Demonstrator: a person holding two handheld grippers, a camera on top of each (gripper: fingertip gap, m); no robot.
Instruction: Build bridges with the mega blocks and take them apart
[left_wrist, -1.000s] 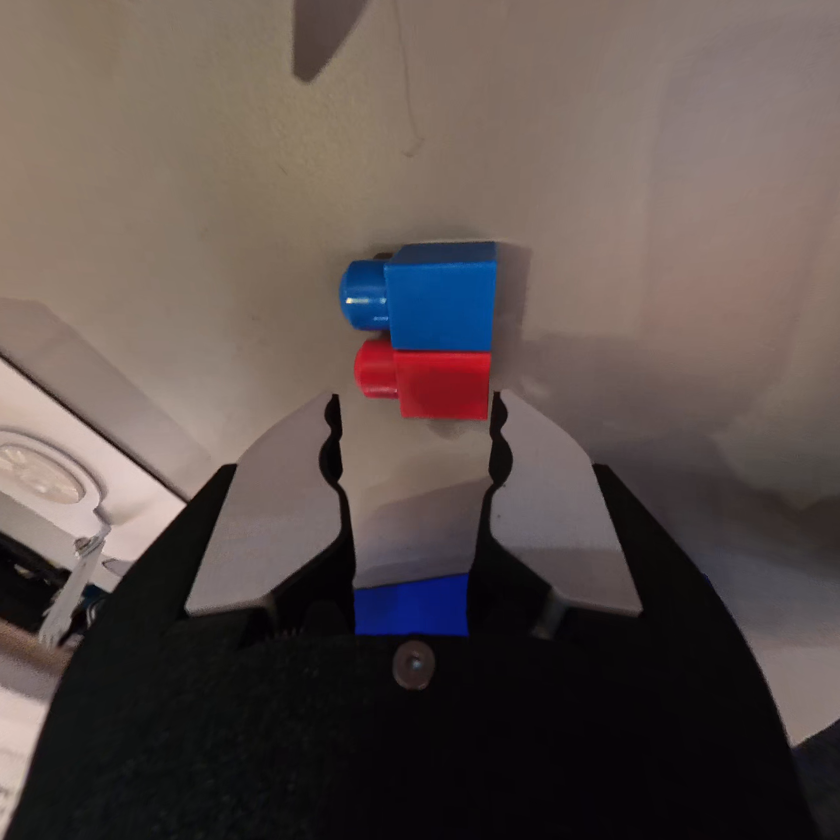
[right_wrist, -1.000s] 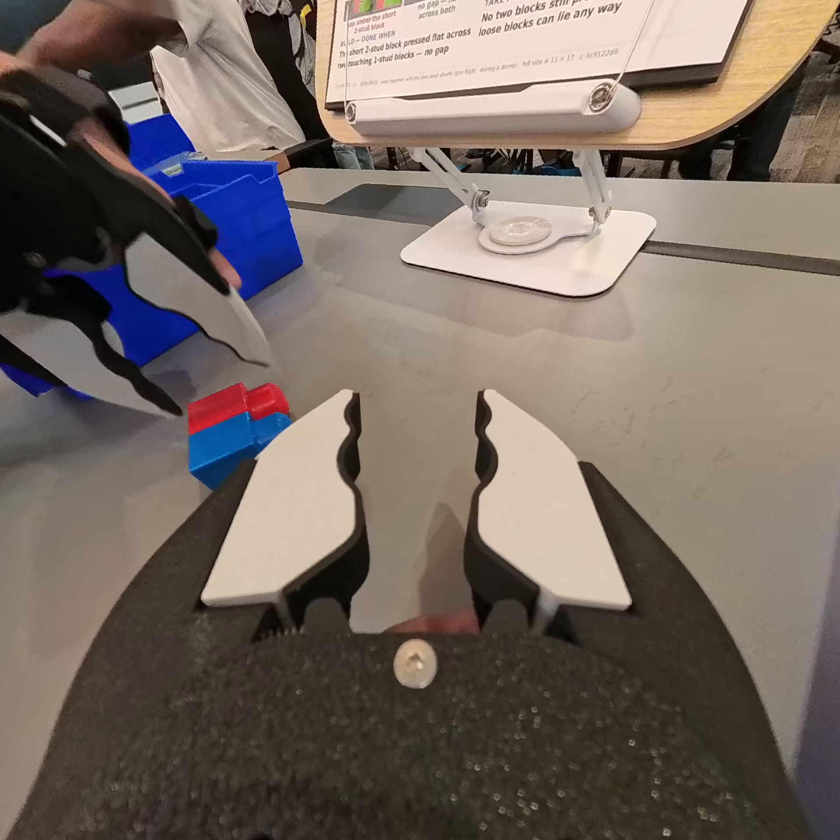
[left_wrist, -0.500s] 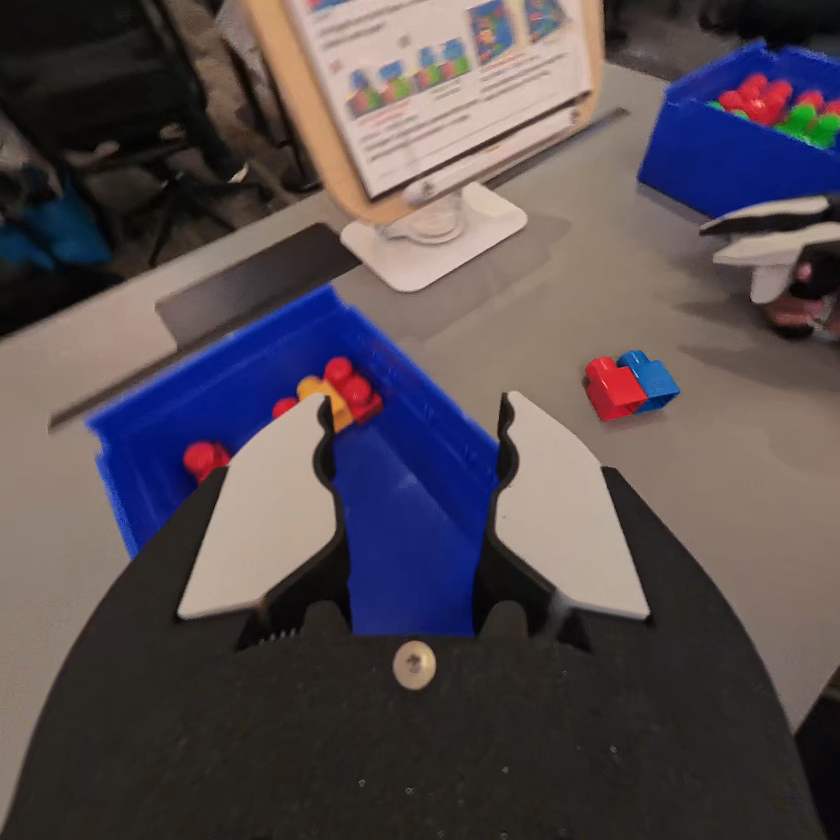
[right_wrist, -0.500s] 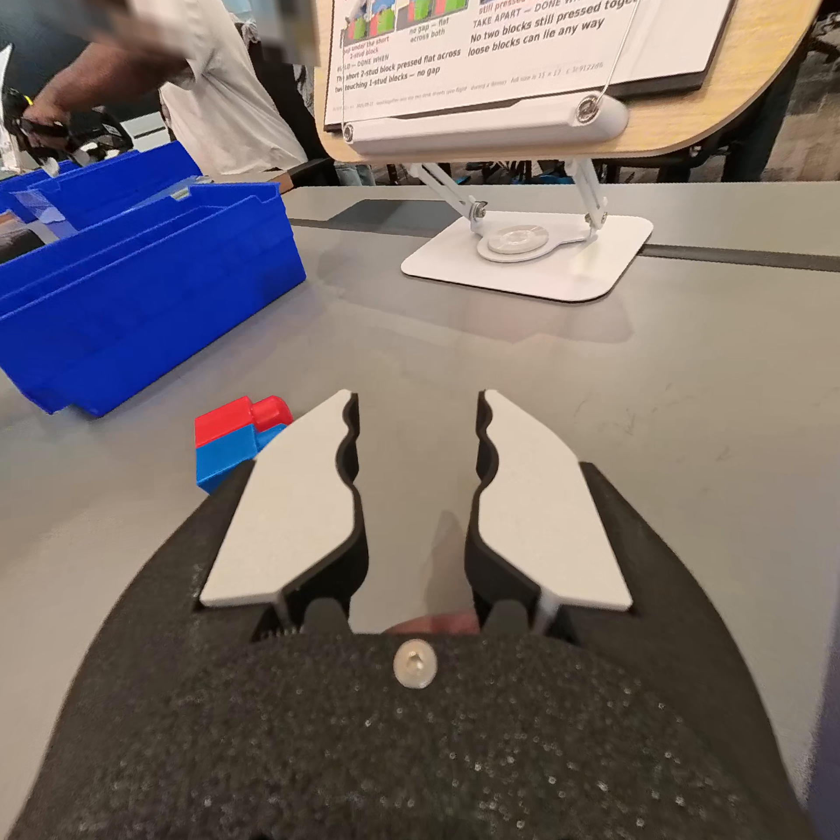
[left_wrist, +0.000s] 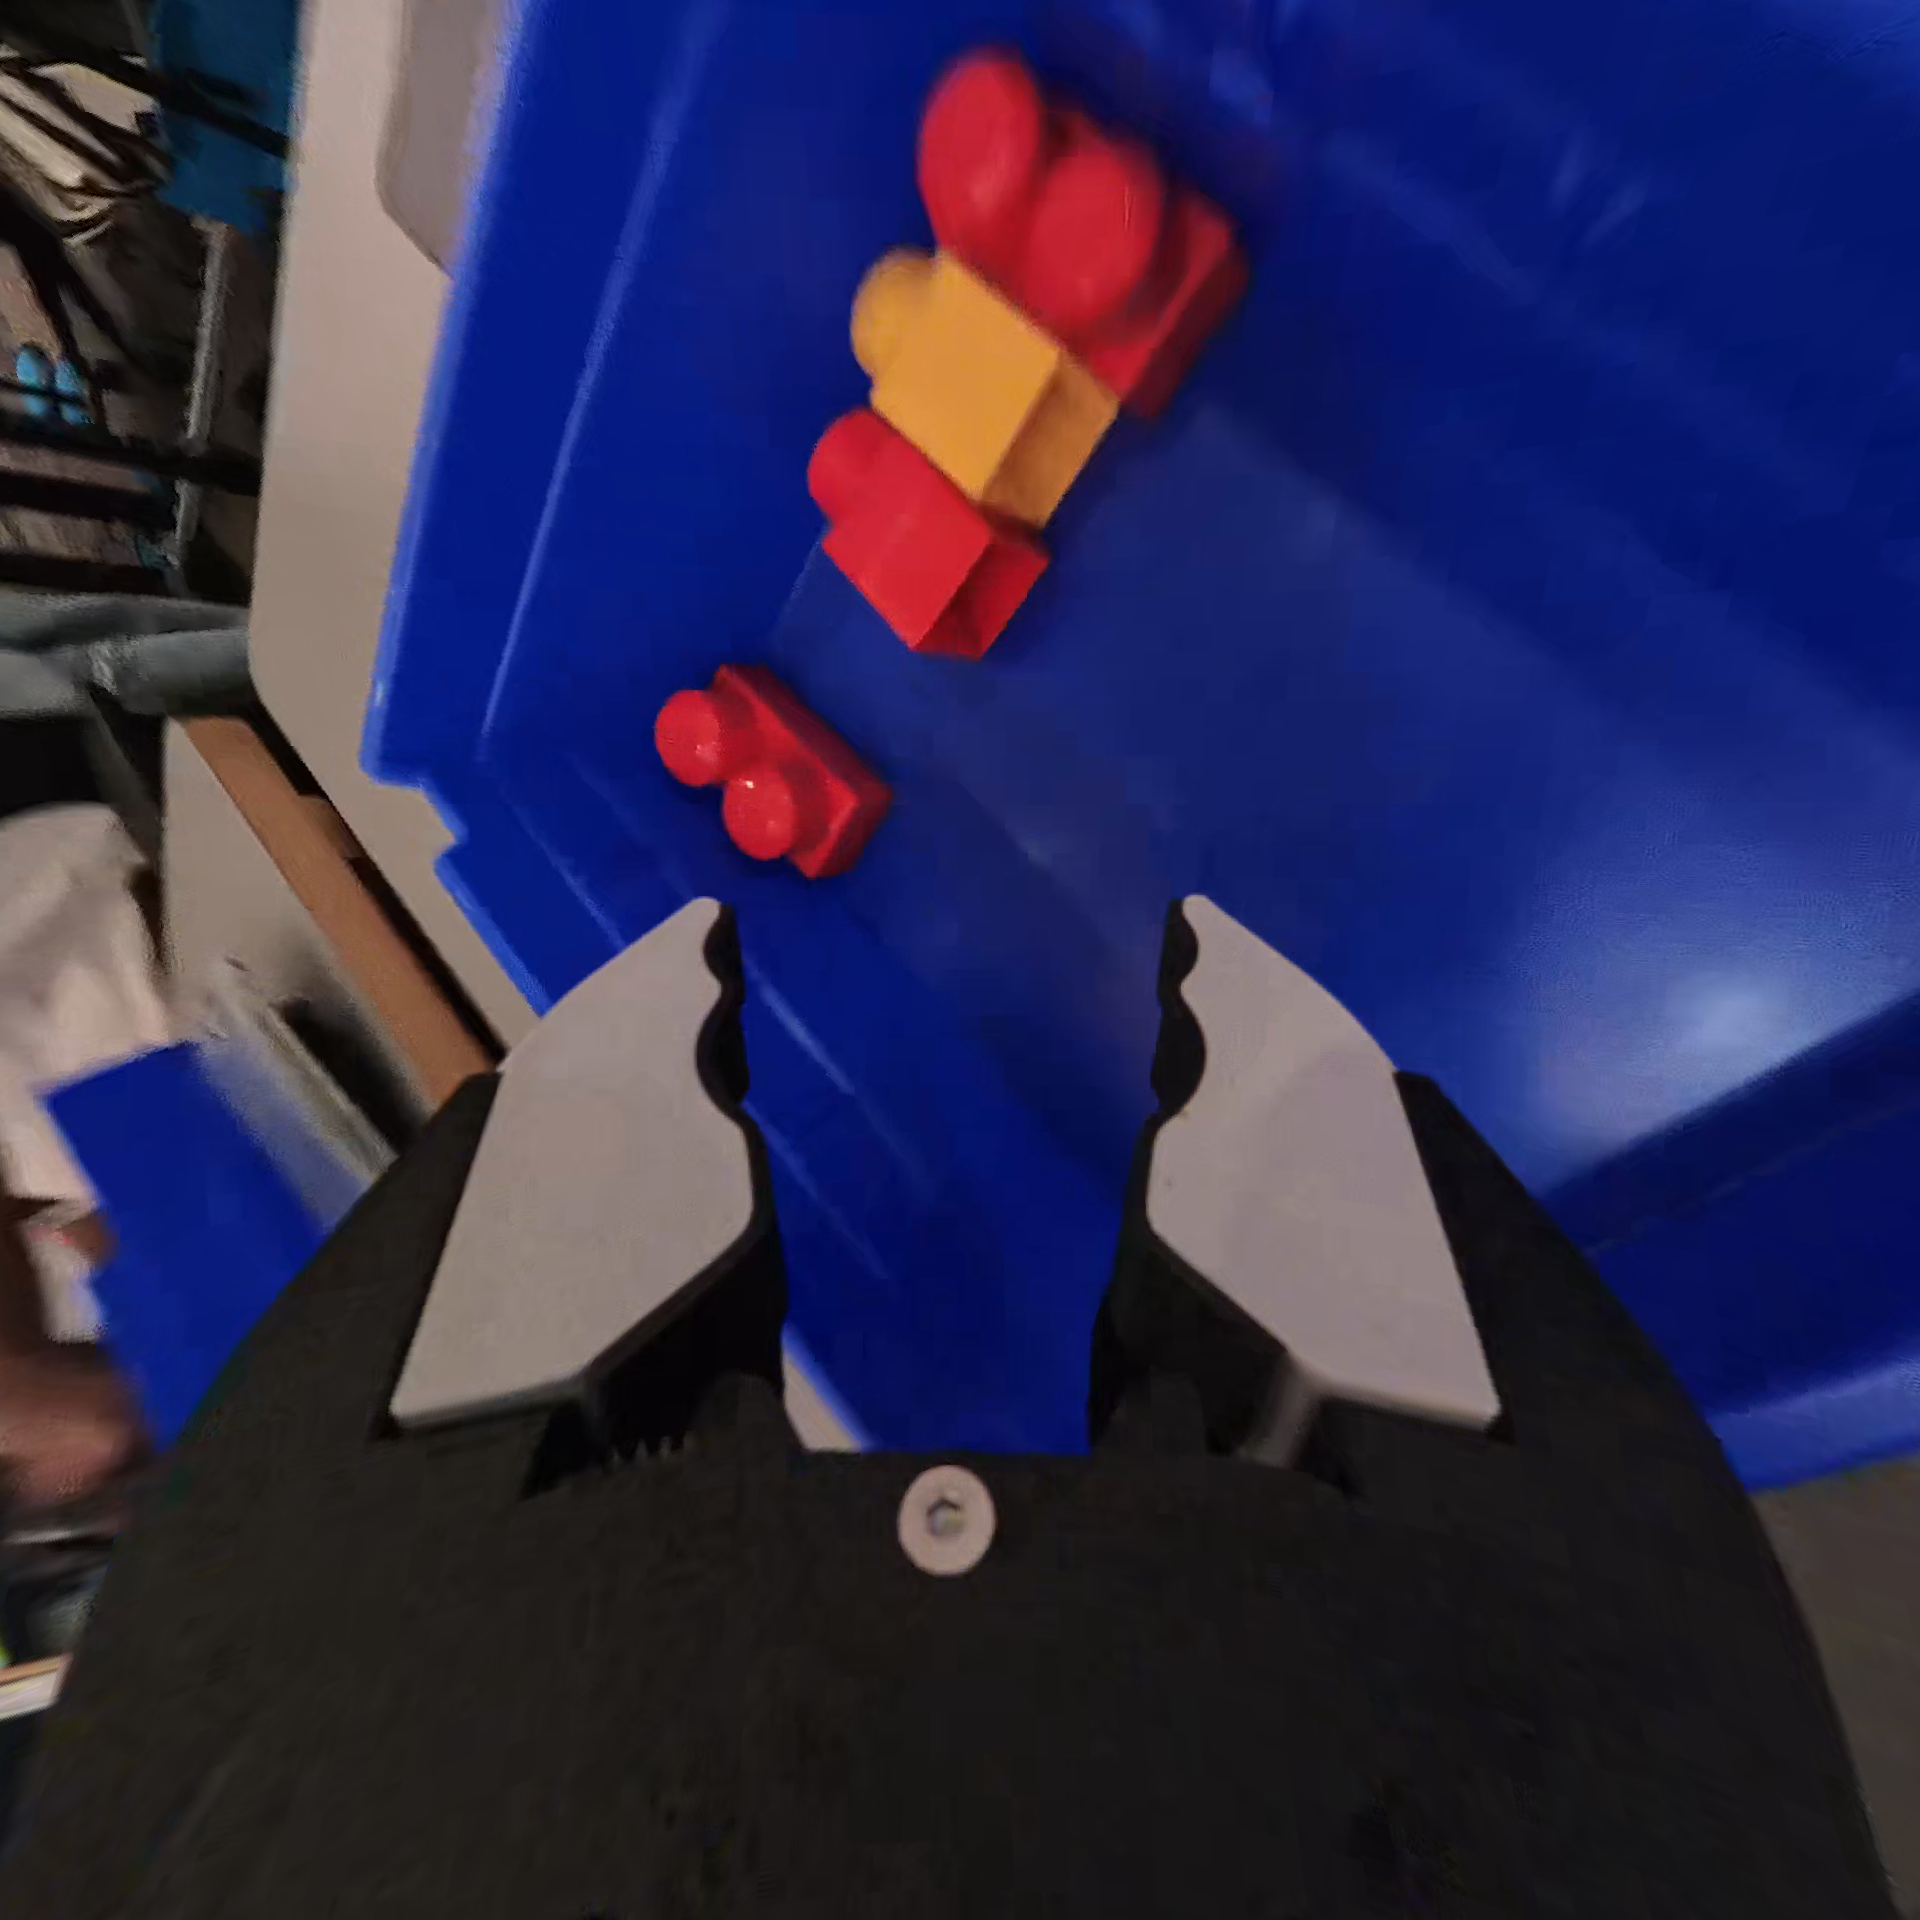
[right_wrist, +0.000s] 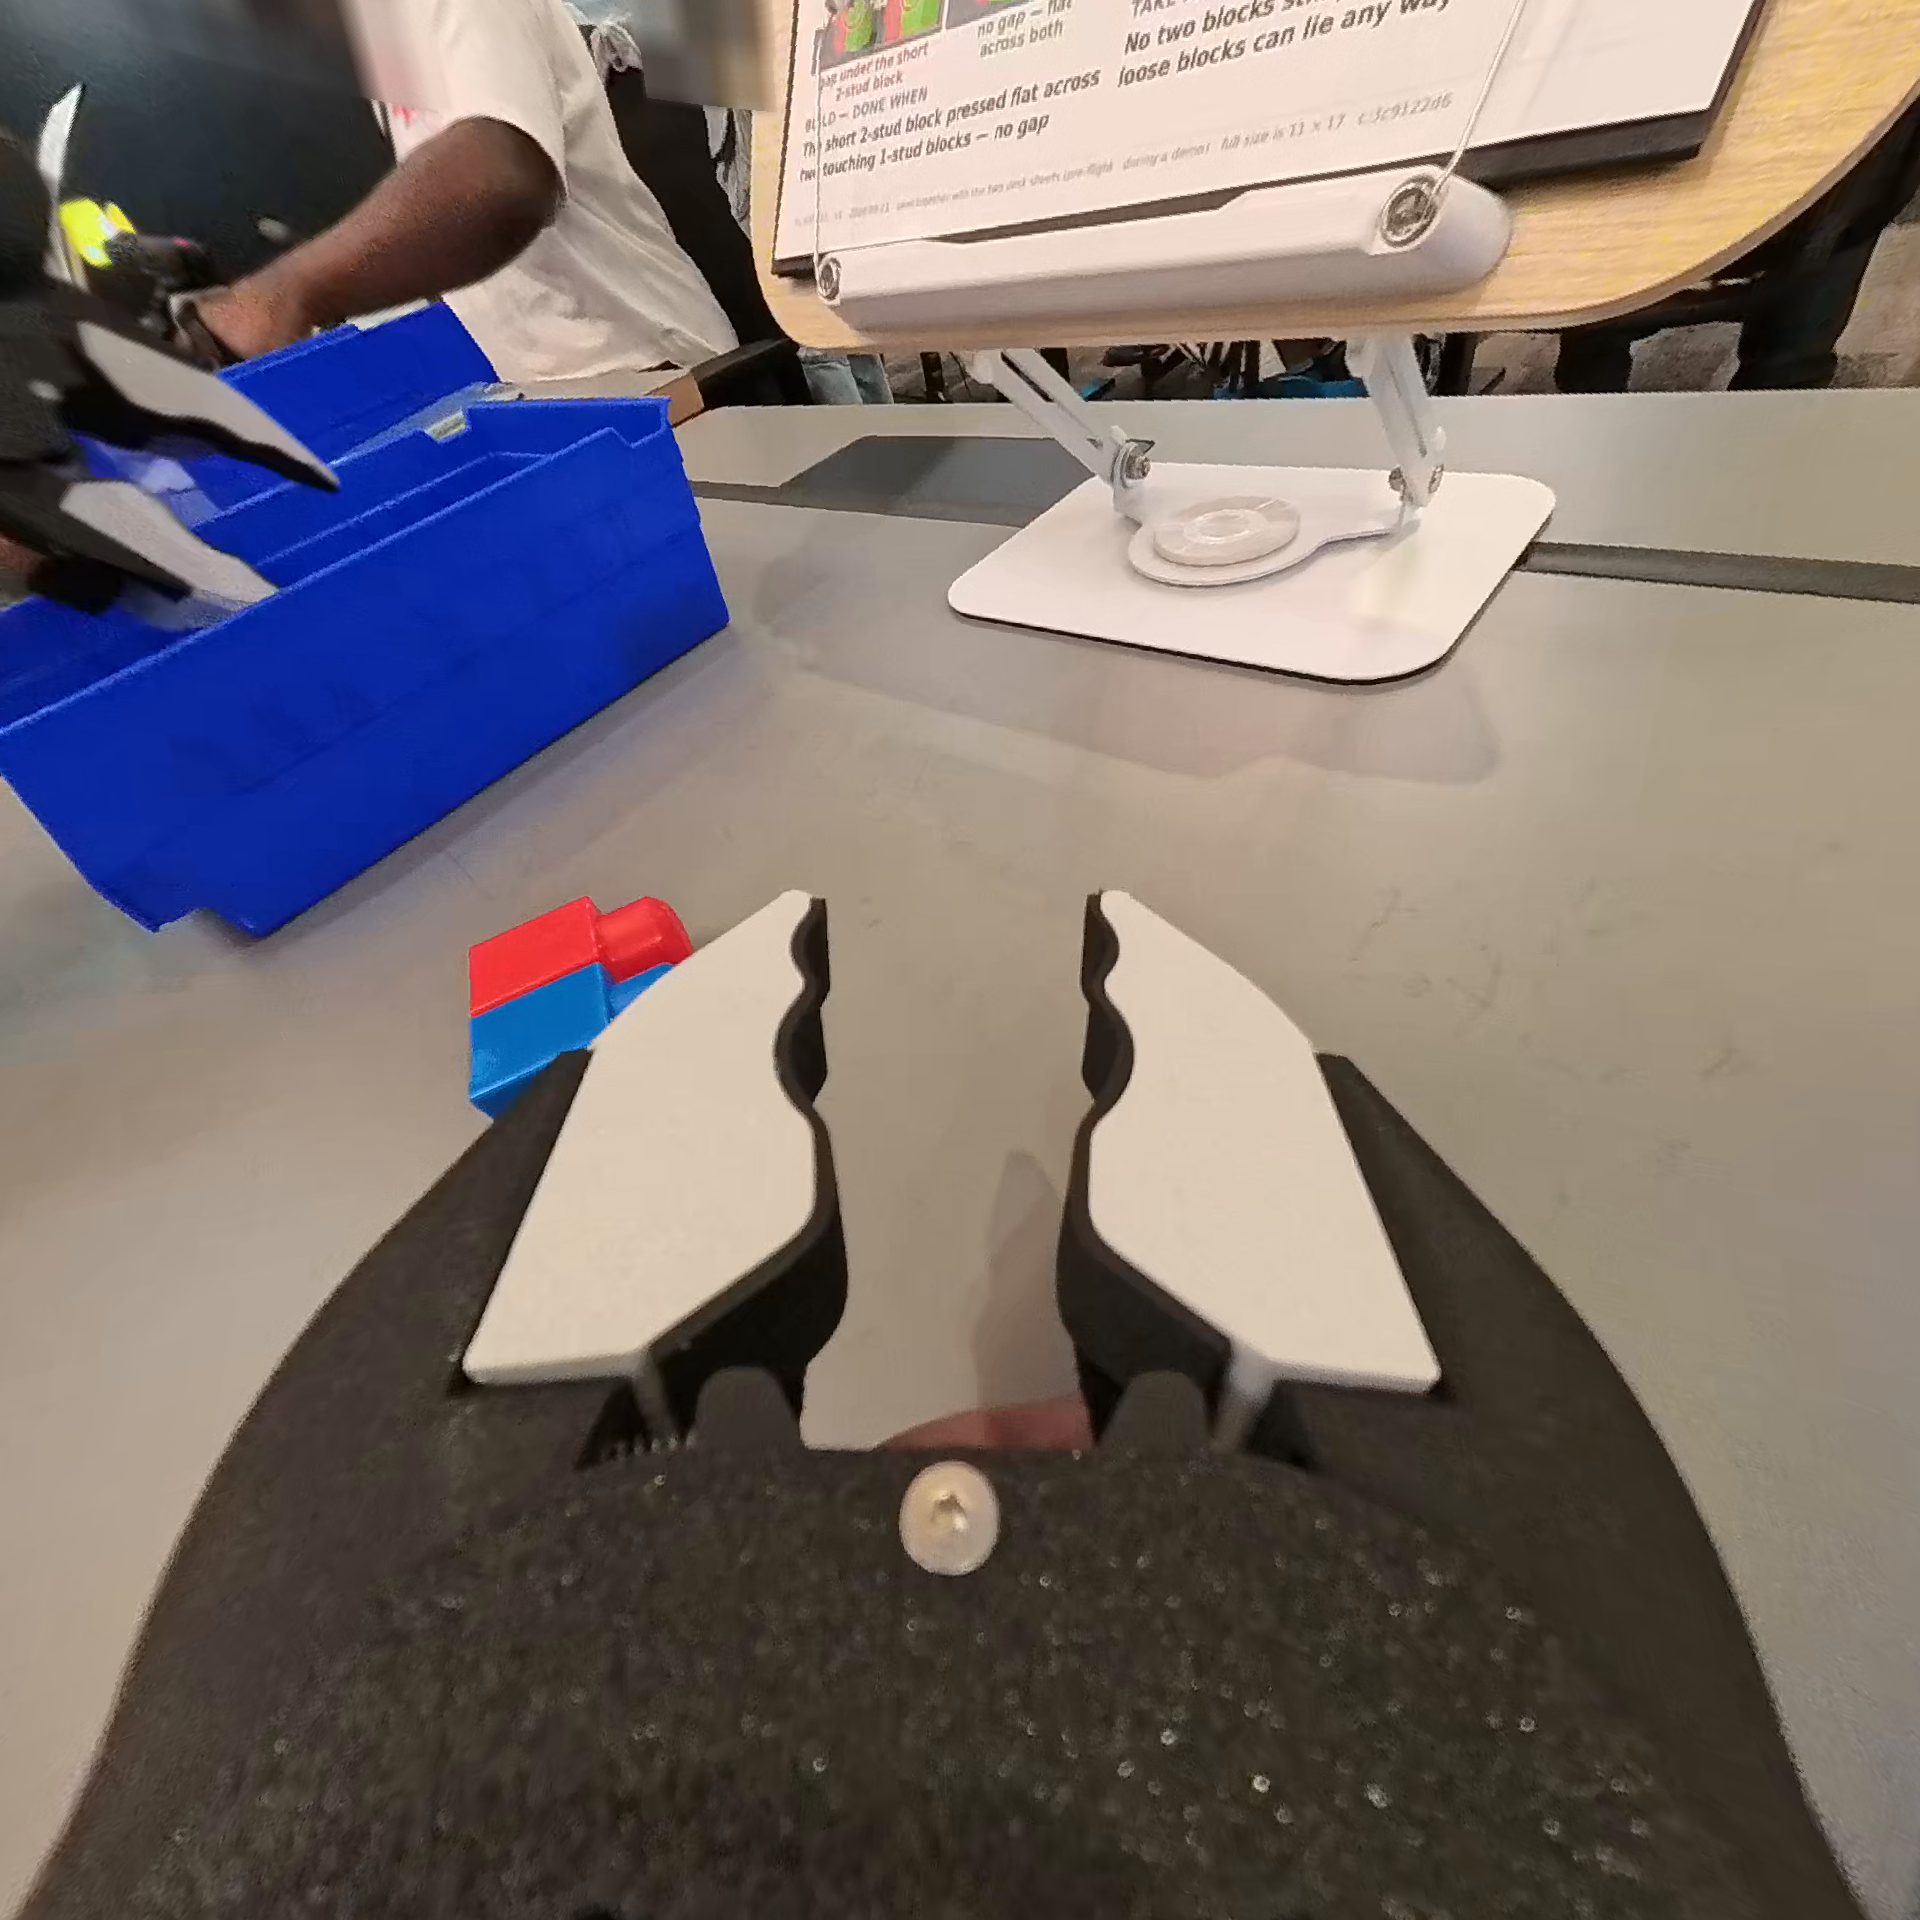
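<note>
I see right gripper (right_wrist: 954, 914) spread, empty, above grey table (right_wrist: 1558, 935). Only right wrist view shows red block (right_wrist: 540, 951) stacked on blue block (right_wrist: 530, 1029), on table beside it. My left gripper (left_wrist: 951, 914) spread, empty, over blue bin (left_wrist: 1403, 727); inside, only left view shows two-stud red block (left_wrist: 774, 784), farther red-yellow-red cluster (left_wrist: 997, 364).

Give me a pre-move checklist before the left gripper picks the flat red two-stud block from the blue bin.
1. Left gripper open and empty: ok.
2. Flat red two-stud block lies loose, apart from the red and orange block cluster: ok.
3. Block centred between the fingers: not ok, it sits left of centre.
4. Blue plastic bin wall clearance beside the block: cannot tell.
5. Right gripper open, clear of the bin: ok.
</note>
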